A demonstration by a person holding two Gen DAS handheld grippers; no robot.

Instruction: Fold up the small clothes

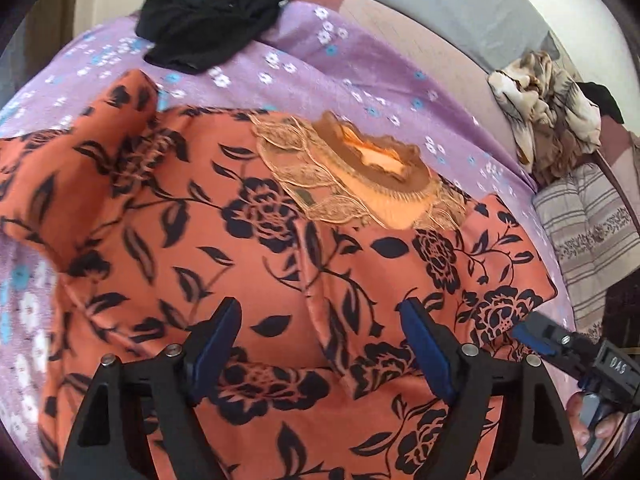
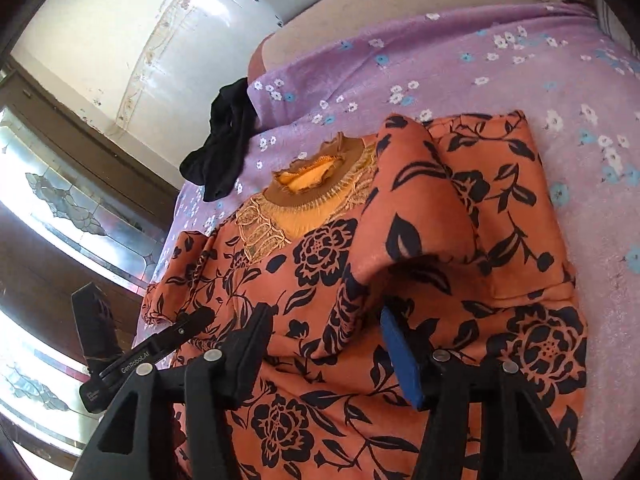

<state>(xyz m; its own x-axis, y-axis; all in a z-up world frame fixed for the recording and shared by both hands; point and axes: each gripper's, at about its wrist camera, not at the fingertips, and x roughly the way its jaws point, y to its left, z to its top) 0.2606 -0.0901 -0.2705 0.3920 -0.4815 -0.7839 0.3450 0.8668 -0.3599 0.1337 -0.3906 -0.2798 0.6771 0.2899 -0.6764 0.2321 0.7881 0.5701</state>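
Note:
An orange top with a black flower print (image 1: 256, 248) lies face up on a purple flowered bedspread (image 1: 304, 76), its lace collar (image 1: 360, 172) away from me. Its right sleeve is folded in over the chest (image 2: 424, 208). My left gripper (image 1: 320, 316) is open just above the lower body of the top, holding nothing. My right gripper (image 2: 324, 320) is open above the same cloth (image 2: 320, 400), near the folded sleeve's edge, holding nothing. The right gripper also shows in the left wrist view (image 1: 536, 338) at the top's right edge.
A crumpled black garment (image 1: 212, 20) lies on the bedspread beyond the collar; it also shows in the right wrist view (image 2: 224, 148). A beige patterned heap of clothes (image 1: 548, 108) sits at the far right, with a striped cushion (image 1: 588, 224) below it. A wall and glazed door (image 2: 80, 208) stand left.

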